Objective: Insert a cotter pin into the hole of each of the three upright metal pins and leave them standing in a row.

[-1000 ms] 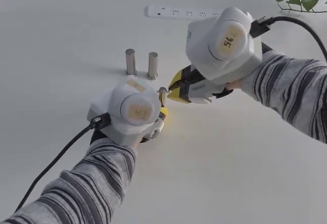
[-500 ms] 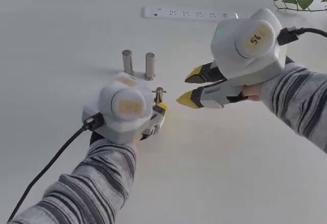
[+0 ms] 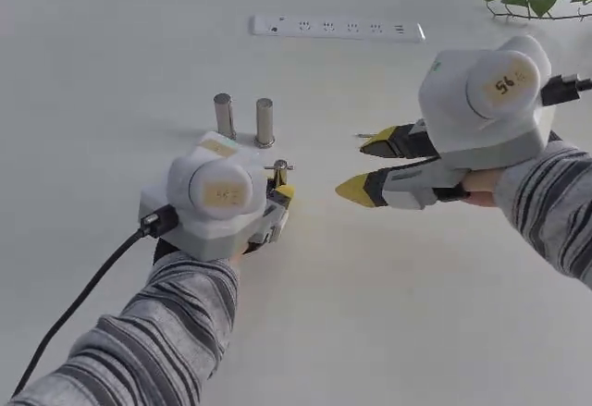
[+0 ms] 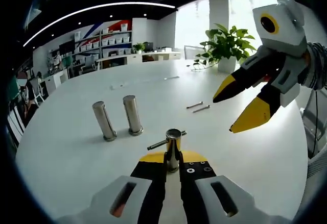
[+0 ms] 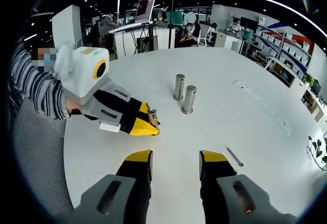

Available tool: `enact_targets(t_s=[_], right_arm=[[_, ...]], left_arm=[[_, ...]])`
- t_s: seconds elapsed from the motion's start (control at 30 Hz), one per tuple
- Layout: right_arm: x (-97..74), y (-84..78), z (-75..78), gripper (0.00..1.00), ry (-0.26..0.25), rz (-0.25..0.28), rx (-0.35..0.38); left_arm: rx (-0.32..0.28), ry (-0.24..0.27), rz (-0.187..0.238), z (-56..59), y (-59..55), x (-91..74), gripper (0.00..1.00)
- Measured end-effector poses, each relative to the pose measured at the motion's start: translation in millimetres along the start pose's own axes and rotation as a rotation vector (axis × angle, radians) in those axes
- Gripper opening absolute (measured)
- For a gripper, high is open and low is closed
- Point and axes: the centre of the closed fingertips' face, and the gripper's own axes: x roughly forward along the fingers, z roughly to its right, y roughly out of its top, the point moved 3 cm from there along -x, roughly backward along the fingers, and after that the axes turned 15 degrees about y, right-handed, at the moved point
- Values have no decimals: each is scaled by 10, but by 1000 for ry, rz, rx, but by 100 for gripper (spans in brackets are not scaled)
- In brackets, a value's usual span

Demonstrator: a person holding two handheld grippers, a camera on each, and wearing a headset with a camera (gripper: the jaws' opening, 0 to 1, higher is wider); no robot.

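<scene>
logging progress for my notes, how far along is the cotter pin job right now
One done and in hand: the metal pin clamped in the left gripper has a cotter pin through it. The right gripper is open and empty. Left: two bare pins, with two loose cotter pins on the table.

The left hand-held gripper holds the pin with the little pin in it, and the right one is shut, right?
No: the right hand-held gripper is open, jaws apart, as the right gripper view shows. The left hand-held gripper does hold the metal pin with the cotter pin in it.
</scene>
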Motion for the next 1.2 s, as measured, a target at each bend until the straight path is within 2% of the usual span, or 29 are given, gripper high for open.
enact_targets(t_s=[0.17, 0.47, 0.73, 1.2], right_arm=[[-15, -12, 23, 33, -15, 13, 26], [-22, -33, 55, 33, -21, 31, 58], [18, -29, 49, 34, -22, 47, 72], [102, -81, 45, 34, -10, 53, 110]], left_arm=[[14, -18, 0, -15, 6, 4, 5], [28, -18, 16, -135, 66, 3, 5], [45, 5, 6, -342, 42, 20, 5], [59, 25, -7, -620, 2, 69, 5]])
